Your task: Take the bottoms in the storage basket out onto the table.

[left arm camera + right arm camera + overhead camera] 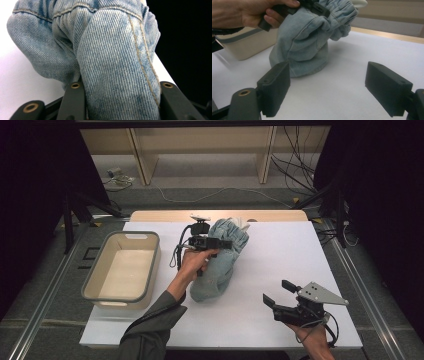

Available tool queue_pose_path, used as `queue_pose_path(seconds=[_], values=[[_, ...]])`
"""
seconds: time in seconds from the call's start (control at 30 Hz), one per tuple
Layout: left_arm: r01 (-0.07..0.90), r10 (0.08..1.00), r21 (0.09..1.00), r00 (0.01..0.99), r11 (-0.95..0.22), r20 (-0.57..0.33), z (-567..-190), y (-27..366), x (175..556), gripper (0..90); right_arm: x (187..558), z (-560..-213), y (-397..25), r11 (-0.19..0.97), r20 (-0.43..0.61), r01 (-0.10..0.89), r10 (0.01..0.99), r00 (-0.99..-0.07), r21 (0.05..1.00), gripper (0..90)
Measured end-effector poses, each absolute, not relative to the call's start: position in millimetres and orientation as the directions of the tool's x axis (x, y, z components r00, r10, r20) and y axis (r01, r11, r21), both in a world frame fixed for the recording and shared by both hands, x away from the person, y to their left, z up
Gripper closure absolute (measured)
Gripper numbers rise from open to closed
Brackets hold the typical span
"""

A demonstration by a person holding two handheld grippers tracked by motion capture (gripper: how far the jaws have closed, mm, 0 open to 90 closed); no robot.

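High view: we see the denim garment [220, 265] bunched in the middle of the white table [280, 250], its lower end on the surface and its upper part lifted. The left gripper [227, 244] clamps a thick fold of it. A beige tub [122, 270] stands just left of the garment, apart from it, its inside bare. The right gripper [280, 292] hovers near the front right of the table, well apart from the cloth, jaws spread wide and holding nothing.

Left gripper view: we see what the high view hides, the denim garment [117, 62] packed between both jaws, seam stitching running down the fold.

Right gripper view: between the parted jaws lies bare table; beyond, the left hand [244, 12] holds up the denim garment [304, 47], with the beige tub [244, 46] behind it.
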State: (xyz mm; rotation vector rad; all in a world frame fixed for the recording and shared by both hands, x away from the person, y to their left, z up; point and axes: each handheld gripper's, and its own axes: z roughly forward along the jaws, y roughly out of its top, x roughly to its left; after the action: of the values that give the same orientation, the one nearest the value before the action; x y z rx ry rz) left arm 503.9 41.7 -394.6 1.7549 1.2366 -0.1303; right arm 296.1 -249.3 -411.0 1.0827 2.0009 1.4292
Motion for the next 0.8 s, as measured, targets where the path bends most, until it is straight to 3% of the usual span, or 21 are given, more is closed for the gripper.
queue_pose_path(seconds=[0.8], values=[[0.8,0.704,0.599,0.423,0.005,-0.57,-415,28,515,55.8,296,-412,-250,0.151,0.086,0.344,0.806,-0.586,0.927,21.2]])
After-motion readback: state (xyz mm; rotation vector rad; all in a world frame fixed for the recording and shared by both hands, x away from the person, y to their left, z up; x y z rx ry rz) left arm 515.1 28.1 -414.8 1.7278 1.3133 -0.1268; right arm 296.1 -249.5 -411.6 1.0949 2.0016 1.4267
